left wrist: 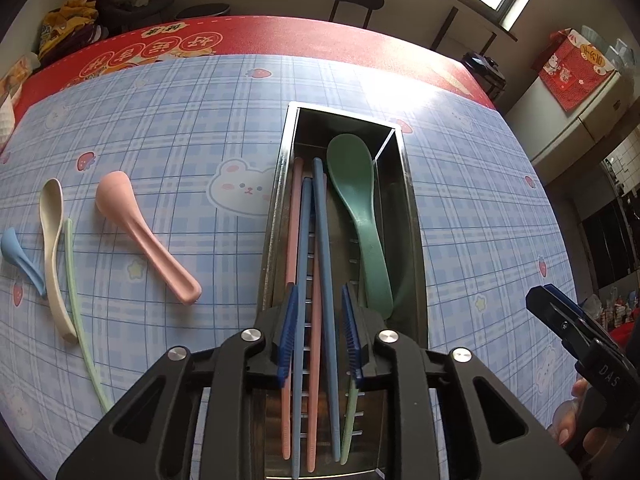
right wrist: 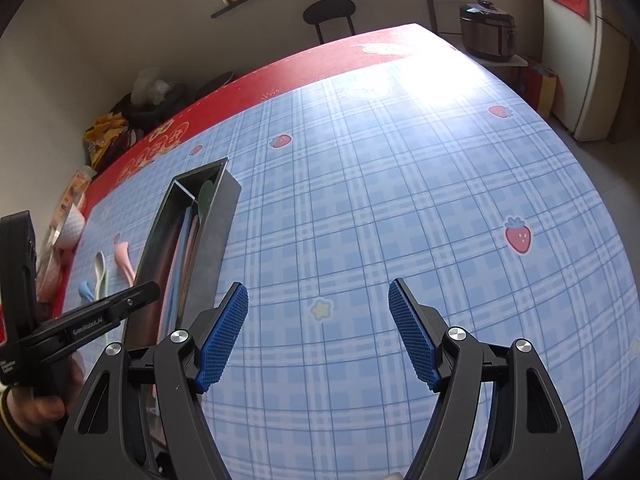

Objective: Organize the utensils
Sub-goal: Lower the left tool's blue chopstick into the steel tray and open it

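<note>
Left wrist view: left gripper (left wrist: 319,316) over the metal tray (left wrist: 412,264), jaws slightly apart with chopsticks (left wrist: 308,240) between them, pads not pressing. Green spoon (left wrist: 356,200) also in tray. On the tablecloth (left wrist: 200,120) left of the tray: pink spoon (left wrist: 140,228), cream spoon (left wrist: 52,240), blue spoon (left wrist: 20,256), green chopstick (left wrist: 80,312).

Right wrist view: right gripper (right wrist: 318,332) jaws wide apart, empty, over bare cloth right of the tray.

Both grippers: black plastic frames, triangular cutouts, silver round screws at pivots, blue ribbed pads. Left gripper (left wrist: 319,332) side reads "GenRobot.AI"; right gripper (right wrist: 318,330) side reads "DAS". Dark sleeve, yellow-striped cuff.
</note>
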Tool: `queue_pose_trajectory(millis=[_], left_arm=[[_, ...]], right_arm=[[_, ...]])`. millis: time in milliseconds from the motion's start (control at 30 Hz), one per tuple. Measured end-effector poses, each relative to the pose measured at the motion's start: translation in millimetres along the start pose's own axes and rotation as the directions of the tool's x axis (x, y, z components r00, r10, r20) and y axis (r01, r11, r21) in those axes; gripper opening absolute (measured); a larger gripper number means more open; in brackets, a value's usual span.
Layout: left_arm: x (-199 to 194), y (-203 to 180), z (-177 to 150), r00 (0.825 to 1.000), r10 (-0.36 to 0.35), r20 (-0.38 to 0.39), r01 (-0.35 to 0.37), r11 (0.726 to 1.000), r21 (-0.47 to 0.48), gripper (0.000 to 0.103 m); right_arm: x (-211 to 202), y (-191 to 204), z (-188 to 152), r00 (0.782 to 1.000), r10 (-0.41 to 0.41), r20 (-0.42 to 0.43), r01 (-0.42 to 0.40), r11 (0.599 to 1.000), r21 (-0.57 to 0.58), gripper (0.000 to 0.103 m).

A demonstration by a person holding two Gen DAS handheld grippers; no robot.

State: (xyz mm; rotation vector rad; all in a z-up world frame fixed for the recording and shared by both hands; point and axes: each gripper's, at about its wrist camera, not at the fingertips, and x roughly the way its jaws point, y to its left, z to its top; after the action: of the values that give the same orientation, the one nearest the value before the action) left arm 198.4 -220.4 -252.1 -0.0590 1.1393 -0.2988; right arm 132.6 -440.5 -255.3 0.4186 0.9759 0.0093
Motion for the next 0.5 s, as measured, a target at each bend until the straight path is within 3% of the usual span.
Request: queue_pose_trajectory(millis=[233,300,500], left_arm=[[-36,3,-3,0.995,-0.019,0.093,0.016,0.999,0.041,0.067],[-46,11,-4,0.993,-0.011,0.120,0.007,0.999,0.039,0.081],[-70,47,-12,0.986,0.065,0.153,-0.063,0.998,-0.015,0.096]], right_arm=[[-2,16,4,0.999,0.034,0.014,-0.034,0.999,-0.014,0.070],[-1,25,5,0.999,0.050,0.014,-0.050,0.999,-0.022,0.070],[8,68,2,0.996,0.091,-0.007,-0.091,0.991,-0.100,0.070]])
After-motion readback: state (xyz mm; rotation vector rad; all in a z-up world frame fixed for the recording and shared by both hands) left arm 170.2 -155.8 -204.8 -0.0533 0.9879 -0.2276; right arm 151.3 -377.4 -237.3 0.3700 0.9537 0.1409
